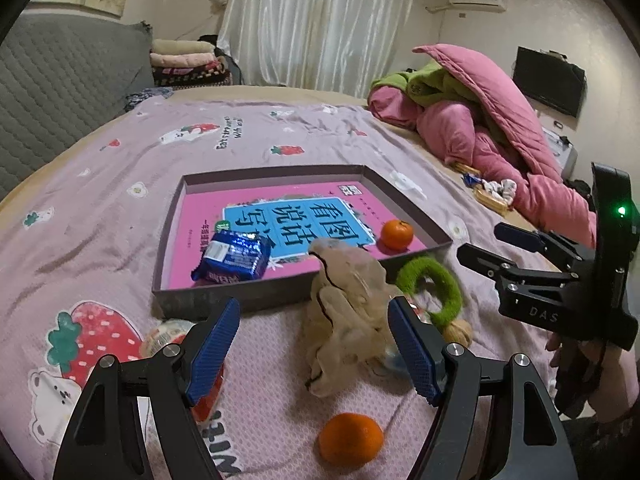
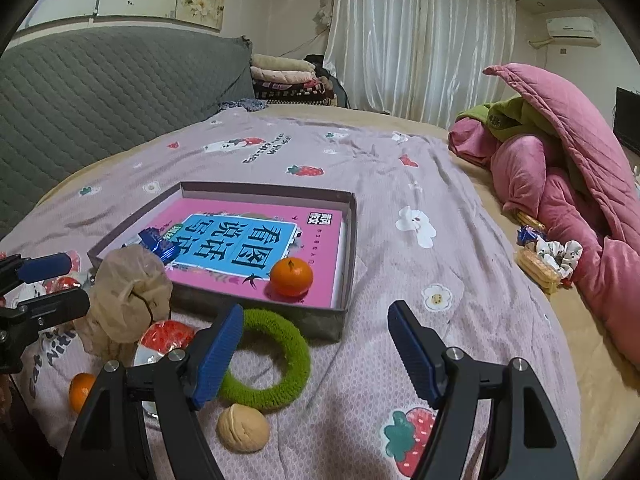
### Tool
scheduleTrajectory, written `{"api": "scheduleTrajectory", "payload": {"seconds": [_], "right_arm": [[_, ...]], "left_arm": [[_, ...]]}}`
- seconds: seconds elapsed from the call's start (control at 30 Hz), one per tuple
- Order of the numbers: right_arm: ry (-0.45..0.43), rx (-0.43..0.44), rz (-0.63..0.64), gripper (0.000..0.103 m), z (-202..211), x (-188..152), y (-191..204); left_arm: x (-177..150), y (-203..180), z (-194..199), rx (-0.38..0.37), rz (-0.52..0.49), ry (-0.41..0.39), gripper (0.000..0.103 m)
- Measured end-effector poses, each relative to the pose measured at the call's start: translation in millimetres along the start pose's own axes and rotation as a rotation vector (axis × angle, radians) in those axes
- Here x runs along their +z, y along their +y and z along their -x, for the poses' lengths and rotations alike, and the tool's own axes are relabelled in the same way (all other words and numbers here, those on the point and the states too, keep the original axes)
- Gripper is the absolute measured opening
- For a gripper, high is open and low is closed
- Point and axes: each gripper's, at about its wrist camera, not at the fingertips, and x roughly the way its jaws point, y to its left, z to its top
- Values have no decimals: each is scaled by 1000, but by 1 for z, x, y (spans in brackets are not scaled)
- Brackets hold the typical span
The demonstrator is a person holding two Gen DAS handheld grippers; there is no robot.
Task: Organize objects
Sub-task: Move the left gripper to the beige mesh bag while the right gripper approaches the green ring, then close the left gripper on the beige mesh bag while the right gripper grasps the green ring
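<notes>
while both tools hung low over the bedsheet (image 2: 400, 184), neither held anything. the left gripper (image 1: 314, 350) stood with jaws wide; a crumpled beige bag (image 1: 344, 312) lay between its blue fingers (image 1: 214, 344) at lower centre of the left view, and a loose orange (image 1: 351, 438) sat nearer the camera, just below that gap. the right gripper (image 2: 316, 354) was likewise spread wide; a green fuzzy ring (image 2: 272, 360) lay at lower centre of the right view, touching or just beside its left finger, with a walnut (image 2: 243, 427) below the ring. beyond both, at mid-frame, the shallow box (image 2: 348, 240) already held a pink book (image 2: 256, 240), a blue snack packet (image 1: 234, 256) and a second orange (image 2: 291, 276). judgement: the left tool was nearer the bag and the loose orange, the right nearer the ring and walnut; the box lay straight ahead of each.
</notes>
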Motion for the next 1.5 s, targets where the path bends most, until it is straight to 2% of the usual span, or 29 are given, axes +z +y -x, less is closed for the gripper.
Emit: {"api": "scheduleTrajectory", "payload": {"seconds": [0.43, 0.8, 1.5], "right_arm": [[35, 29, 3, 74, -1, -10, 1], [84, 24, 10, 74, -10, -19, -2], [163, -8, -2, 74, -39, -24, -1]], "left_arm": [[-14, -7, -3, -17, -36, 43, 78], [-22, -15, -12, -3, -66, 81, 78], [-19, -5, -38, 66, -21, 126, 78]]}}
